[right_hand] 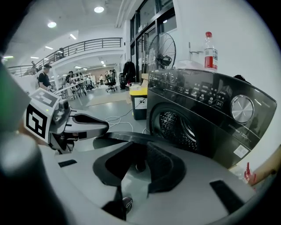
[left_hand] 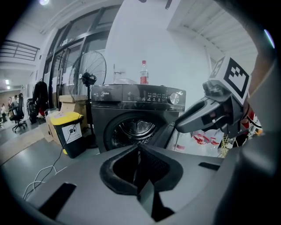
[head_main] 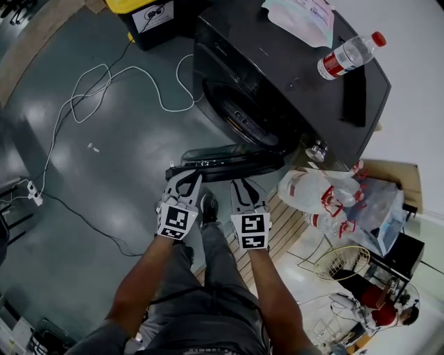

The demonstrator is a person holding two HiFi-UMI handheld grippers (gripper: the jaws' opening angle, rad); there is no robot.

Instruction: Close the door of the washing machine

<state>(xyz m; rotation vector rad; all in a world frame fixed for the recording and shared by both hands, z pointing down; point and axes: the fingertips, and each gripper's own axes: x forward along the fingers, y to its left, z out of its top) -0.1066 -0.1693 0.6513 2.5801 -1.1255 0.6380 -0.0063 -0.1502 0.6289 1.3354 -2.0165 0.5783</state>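
The dark front-loading washing machine [head_main: 291,83] stands ahead with its drum mouth [head_main: 243,118] uncovered. Its round door [head_main: 229,161] hangs swung out, edge-on, low in front of the drum. My left gripper [head_main: 186,179] sits just short of the door's left end, its jaws together with nothing in them. My right gripper [head_main: 246,186] is beside it, just below the door's rim, with jaws partly apart and nothing between them. In the left gripper view the drum [left_hand: 136,127] lies straight ahead. The door's rim [right_hand: 131,138] curves just beyond my right jaws in the right gripper view.
A water bottle [head_main: 349,55] and a paper bag lie on the machine's top. White plastic bags [head_main: 326,194] and a wire basket [head_main: 343,262] crowd the floor at right. A yellow-lidded bin [head_main: 149,17] and a white cable [head_main: 104,83] are at left.
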